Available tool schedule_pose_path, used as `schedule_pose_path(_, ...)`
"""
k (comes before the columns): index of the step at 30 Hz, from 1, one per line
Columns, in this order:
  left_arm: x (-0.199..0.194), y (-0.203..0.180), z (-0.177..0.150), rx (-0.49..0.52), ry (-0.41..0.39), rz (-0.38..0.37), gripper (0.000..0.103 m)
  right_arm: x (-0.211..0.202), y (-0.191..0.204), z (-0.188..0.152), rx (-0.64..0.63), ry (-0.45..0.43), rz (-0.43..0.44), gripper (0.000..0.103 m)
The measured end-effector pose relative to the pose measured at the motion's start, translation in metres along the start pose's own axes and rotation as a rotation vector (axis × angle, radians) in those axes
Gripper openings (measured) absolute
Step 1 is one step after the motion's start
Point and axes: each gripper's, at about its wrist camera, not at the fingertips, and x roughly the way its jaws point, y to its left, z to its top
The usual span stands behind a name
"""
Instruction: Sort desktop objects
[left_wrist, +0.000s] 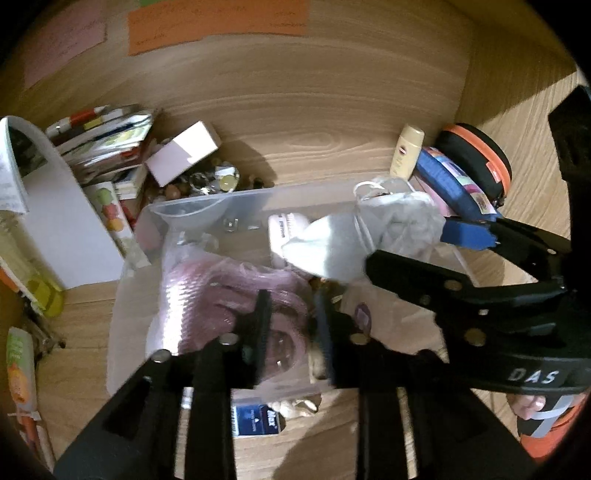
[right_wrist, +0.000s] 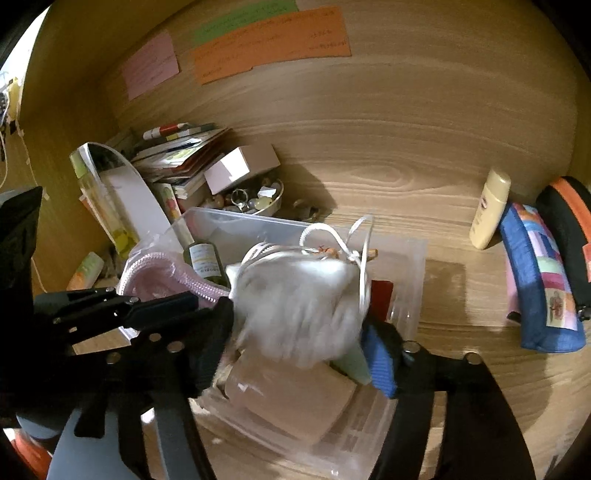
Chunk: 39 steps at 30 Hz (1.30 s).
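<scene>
White pouch (right_wrist: 299, 314) over bin rim (right_wrist: 280, 223)

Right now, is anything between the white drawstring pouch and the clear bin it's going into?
Nothing visible blocks it. The white pouch sits between the right gripper fingers directly above the clear bin, whose top is open; a pink pouch and bottle already lie inside.

Back panel (right_wrist: 406, 110) is wood grain with three paper notes stuck on it: orange (right_wrist: 273, 40) is widest, green (right_wrist: 243, 18) sits just above it and partly behind, pink (right_wrist: 151, 68) to their left. Handwriting unreadable. Desk (right_wrist: 461, 295) has the same wood finish.
</scene>
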Motion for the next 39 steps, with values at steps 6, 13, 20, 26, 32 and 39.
schedule_pose_path(6,-0.023,0.001,-0.004,0.002,-0.037,0.005,0.052,-0.023,0.002,-0.006,0.020,-0.030,0.007,0.086)
schedule_pose_path(13,-0.051,0.002,-0.012,0.004,-0.086,0.035,0.067,-0.050,0.011,-0.015,0.016,-0.069,-0.045,0.086)
schedule_pose_path(20,-0.071,0.025,-0.031,-0.049,-0.084,0.049,0.068,-0.063,0.036,-0.035,-0.041,-0.071,0.004,0.086)
schedule_pose_path(26,-0.060,0.044,-0.058,-0.078,-0.009,0.085,0.068,-0.054,0.062,-0.060,-0.095,-0.053,0.015,0.086)
schedule_pose_path(32,-0.025,0.044,-0.079,-0.078,0.106,0.080,0.068,-0.046,0.072,-0.083,-0.132,-0.027,0.014,0.083)
schedule_pose_path(39,-0.001,0.032,-0.082,-0.065,0.144,0.074,0.068,-0.037,0.068,-0.099,-0.158,0.022,0.009,0.066)
